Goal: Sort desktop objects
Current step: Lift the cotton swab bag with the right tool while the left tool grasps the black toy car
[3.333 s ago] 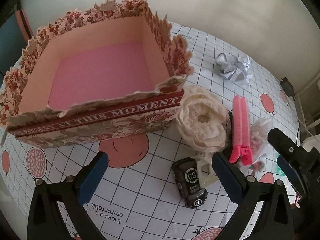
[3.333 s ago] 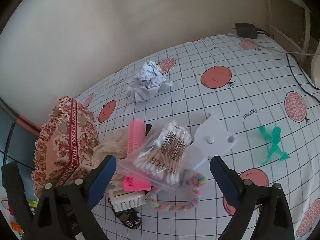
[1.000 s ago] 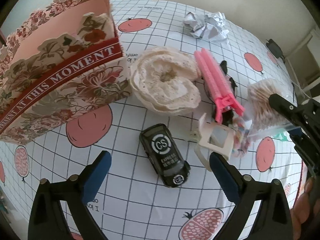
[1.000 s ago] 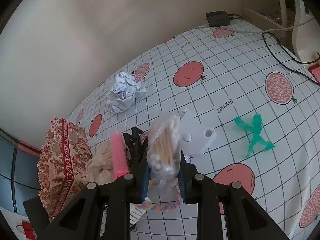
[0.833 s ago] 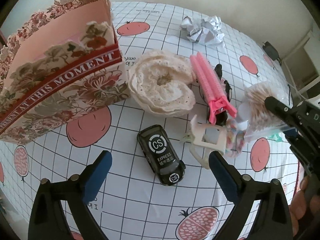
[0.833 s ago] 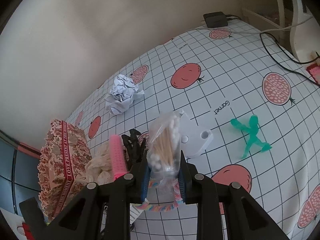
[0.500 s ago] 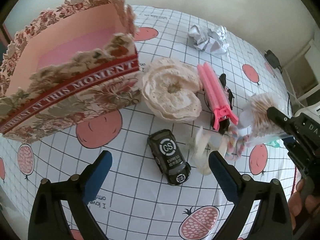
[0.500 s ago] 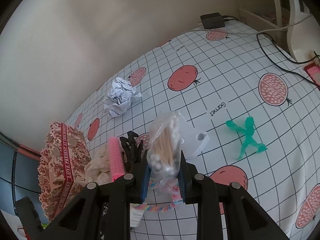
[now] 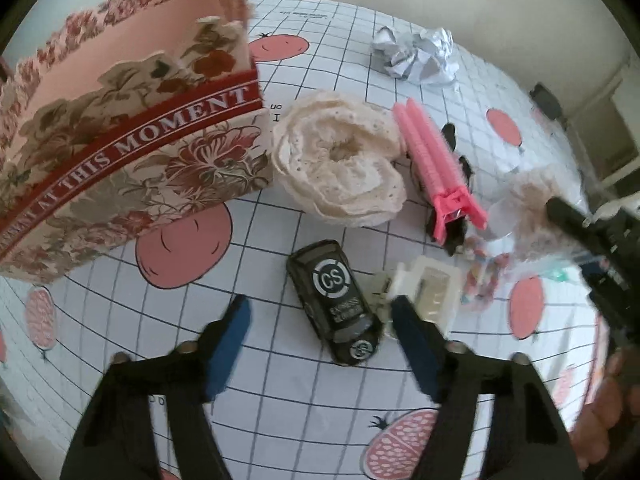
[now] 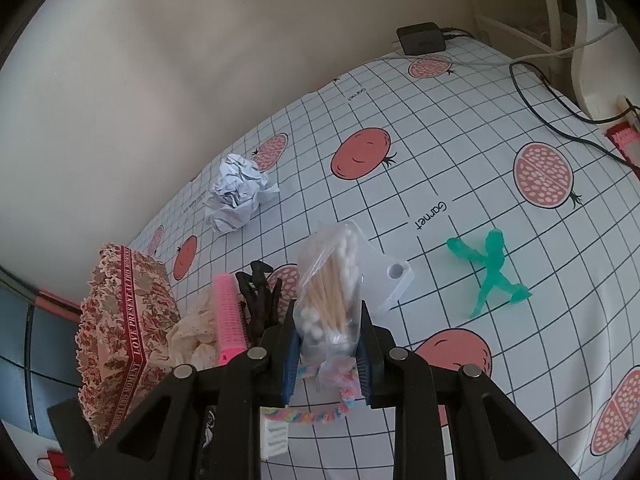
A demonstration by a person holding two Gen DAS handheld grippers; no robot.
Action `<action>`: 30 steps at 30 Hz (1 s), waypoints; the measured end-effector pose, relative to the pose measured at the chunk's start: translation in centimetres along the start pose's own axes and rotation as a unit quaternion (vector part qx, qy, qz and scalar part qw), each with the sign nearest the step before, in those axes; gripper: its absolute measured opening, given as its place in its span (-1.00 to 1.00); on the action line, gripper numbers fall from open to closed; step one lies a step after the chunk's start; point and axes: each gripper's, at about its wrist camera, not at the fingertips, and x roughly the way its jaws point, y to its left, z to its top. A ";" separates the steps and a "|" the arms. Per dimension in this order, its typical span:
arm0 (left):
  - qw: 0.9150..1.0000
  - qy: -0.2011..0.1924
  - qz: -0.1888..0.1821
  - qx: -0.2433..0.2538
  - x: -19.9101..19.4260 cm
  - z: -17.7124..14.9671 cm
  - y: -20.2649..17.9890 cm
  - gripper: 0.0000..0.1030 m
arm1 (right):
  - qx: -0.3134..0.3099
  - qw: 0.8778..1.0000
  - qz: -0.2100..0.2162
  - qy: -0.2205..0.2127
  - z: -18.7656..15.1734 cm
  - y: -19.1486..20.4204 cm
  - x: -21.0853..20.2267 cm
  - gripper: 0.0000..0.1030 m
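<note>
My right gripper (image 10: 326,354) is shut on a clear bag of cotton swabs (image 10: 330,284) and holds it above the table. My left gripper (image 9: 320,332) is open, narrowed around a black toy car (image 9: 334,300), blurred by motion. A floral box (image 9: 120,136) stands at the left. A cream lace scrunchie (image 9: 340,168), a pink hair roller clip (image 9: 436,176), a white plastic clip (image 9: 428,292) and a rainbow braided band (image 9: 484,276) lie by the car.
Crumpled paper (image 10: 238,194) lies at the back. A green toy figure (image 10: 492,272) and a white plastic piece (image 10: 386,280) lie on the fruit-print cloth (image 10: 440,152). A black charger (image 10: 420,38) and cables (image 10: 552,120) are at the far right edge.
My left gripper has moved closer to the black toy car and its fingers have narrowed around it. My right gripper keeps the swab bag and has risen slightly.
</note>
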 end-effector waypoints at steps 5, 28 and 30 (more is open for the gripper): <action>1.000 -0.024 0.014 -0.015 -0.3 0.9 0.9 0.35 | 0.002 1.000 -0.001 0.000 0.0 -0.2 0.0 -0.49; 0.999 -0.001 0.034 0.030 2.7 0.7 -1.3 0.09 | -0.002 1.000 -0.004 0.007 -0.2 -0.2 0.0 -0.49; 0.998 -0.010 0.034 0.050 2.7 0.4 -2.4 -0.18 | -0.001 1.000 -0.004 0.008 -0.2 -0.2 0.0 -0.49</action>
